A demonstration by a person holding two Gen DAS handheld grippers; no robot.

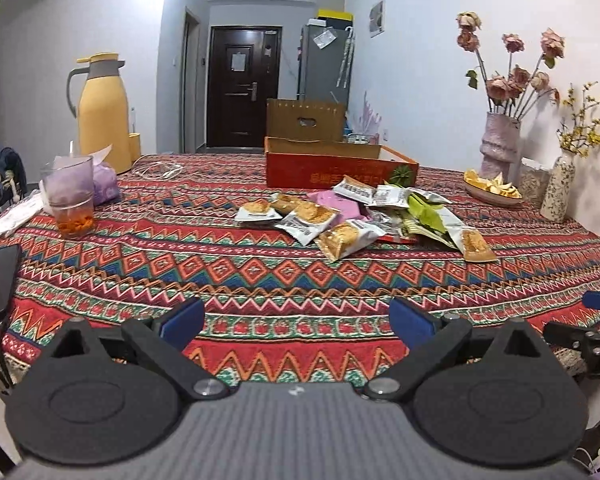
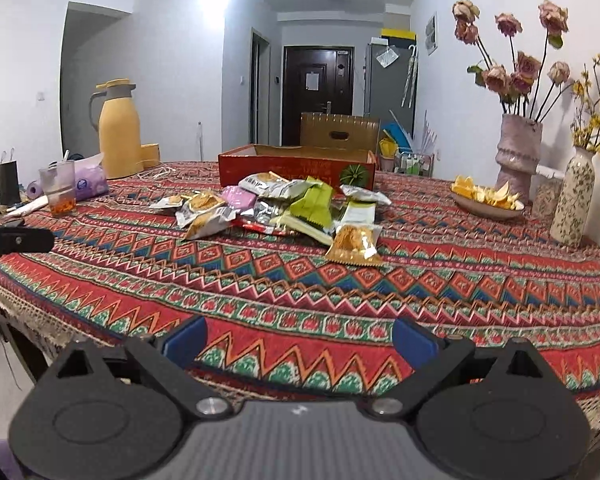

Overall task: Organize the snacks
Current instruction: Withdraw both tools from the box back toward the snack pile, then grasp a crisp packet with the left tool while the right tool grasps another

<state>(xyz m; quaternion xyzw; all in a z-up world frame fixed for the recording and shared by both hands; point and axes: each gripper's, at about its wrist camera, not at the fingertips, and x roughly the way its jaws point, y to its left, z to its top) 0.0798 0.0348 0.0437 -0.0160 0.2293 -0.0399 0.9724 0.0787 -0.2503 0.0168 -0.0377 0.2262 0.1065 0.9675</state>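
Two tools are held low at the near edge of the worktop (image 1: 260,272), one in each hand. The left tool (image 1: 296,320) is spread wide, and nothing is held between its blue pads (image 1: 182,320). The right tool (image 2: 300,340) is spread wide too, and nothing is held in it. Part of the right tool can also be seen at the right edge of the left view.

A bright cloth with zigzag stripes is laid over the worktop. The snacks (image 1: 352,216) are heaped in a loose pile near the middle of it, well apart from both tools. Silver packs with cakes pictured on them, a pink pack (image 2: 240,197) and green packs (image 2: 316,204) are mixed up together, and some are lying on top of others. One gold pack (image 2: 354,245) is set at the near side of the pile, closest to the right tool.

Just behind the pile, a red box (image 1: 300,168) is seen with its top open. A brown cardboard box (image 1: 306,120) is stood behind that.

On the left side, a yellow jug (image 1: 102,112) and a clear cup (image 1: 68,196) with orange bits at the bottom are placed. On the right side, a plate of orange slices (image 2: 486,200) is set beside a pink vase (image 2: 518,152) filled with dried roses, and a small spotted vase (image 2: 574,200) is stood near it.
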